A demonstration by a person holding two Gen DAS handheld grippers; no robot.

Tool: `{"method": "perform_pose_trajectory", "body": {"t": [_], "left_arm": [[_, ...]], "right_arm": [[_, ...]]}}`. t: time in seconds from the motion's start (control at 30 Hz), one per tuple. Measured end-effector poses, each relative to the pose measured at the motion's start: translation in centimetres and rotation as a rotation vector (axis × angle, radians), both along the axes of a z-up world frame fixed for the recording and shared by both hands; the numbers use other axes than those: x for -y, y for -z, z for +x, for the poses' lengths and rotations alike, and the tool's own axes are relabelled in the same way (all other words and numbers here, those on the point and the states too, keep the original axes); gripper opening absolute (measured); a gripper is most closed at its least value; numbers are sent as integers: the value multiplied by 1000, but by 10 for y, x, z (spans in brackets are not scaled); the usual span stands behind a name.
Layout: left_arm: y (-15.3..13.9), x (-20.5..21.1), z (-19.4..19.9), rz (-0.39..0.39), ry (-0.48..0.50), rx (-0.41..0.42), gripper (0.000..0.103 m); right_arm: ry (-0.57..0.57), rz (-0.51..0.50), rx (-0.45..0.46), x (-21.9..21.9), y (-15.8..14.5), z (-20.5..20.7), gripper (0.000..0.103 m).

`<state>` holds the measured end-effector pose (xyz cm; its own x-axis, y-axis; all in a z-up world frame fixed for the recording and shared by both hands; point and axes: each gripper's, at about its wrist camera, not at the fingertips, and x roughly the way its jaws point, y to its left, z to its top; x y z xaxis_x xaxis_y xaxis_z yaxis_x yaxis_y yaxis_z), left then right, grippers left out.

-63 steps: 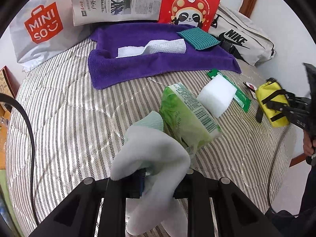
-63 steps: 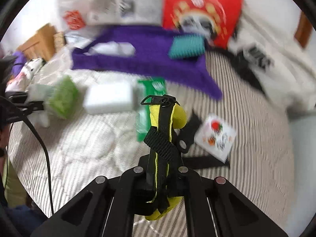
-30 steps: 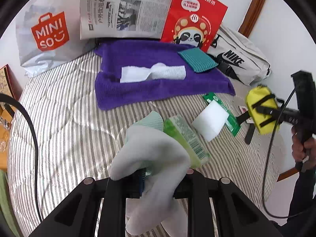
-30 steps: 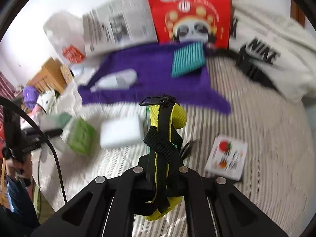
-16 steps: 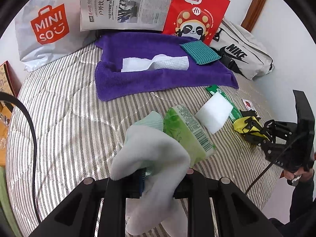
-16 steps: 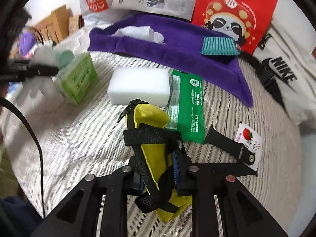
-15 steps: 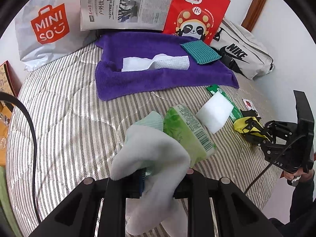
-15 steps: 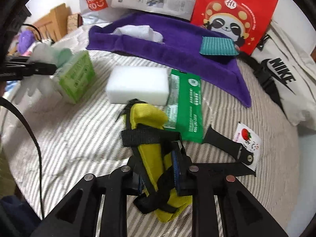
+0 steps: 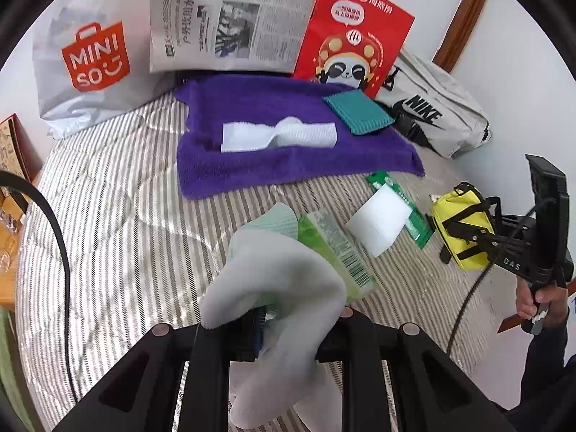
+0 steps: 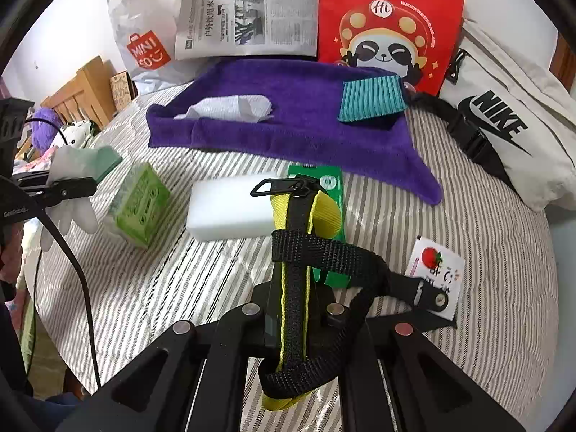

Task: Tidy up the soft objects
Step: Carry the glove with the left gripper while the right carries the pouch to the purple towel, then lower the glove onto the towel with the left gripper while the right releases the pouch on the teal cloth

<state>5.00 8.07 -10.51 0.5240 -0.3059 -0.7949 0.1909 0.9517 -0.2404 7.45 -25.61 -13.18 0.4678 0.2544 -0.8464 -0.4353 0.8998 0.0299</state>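
My left gripper (image 9: 284,327) is shut on a pale grey-green sock (image 9: 273,280), held above the striped bedspread (image 9: 115,223); it also shows in the right wrist view (image 10: 72,165). My right gripper (image 10: 293,309) is shut on a yellow pouch with black straps (image 10: 295,252), lifted just above the bed; the pouch also shows in the left wrist view (image 9: 464,226). A purple towel (image 9: 273,151) at the back carries a white cloth (image 9: 277,136) and a teal ribbed cloth (image 9: 356,111). A white sponge block (image 10: 230,207) lies between the grippers.
A green tissue pack (image 10: 142,205) lies beside the sock. A green flat packet (image 10: 324,194) and a strawberry card (image 10: 435,266) lie near the pouch. A Miniso bag (image 9: 86,57), a newspaper (image 9: 230,21), a red panda bag (image 9: 352,32) and a Nike bag (image 9: 435,115) line the back.
My right gripper has lifted the yellow pouch off the bed and turned it upright, after dipping it down half a second ago. My left gripper keeps the sock and has barely moved.
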Motion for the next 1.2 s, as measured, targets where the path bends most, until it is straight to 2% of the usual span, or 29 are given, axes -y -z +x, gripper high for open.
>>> {"method": "perform_pose_trajectory", "body": {"t": [0.3, 0.63, 0.77, 0.93, 1.2], "left_arm": [[-38, -10, 14, 2, -16, 60, 19], [-62, -6, 72, 0, -1, 109, 19], [-61, -7, 101, 16, -12, 118, 19], [-54, -11, 143, -16, -15, 105, 19], [-38, -6, 200, -61, 12, 78, 19]], "right_arm": [[15, 46, 13, -3, -28, 30, 7], [15, 88, 50, -23, -56, 92, 7], [19, 86, 43, -33, -53, 124, 7], [18, 90, -6, -45, -39, 164, 7], [40, 93, -83, -58, -11, 205, 7]]}}
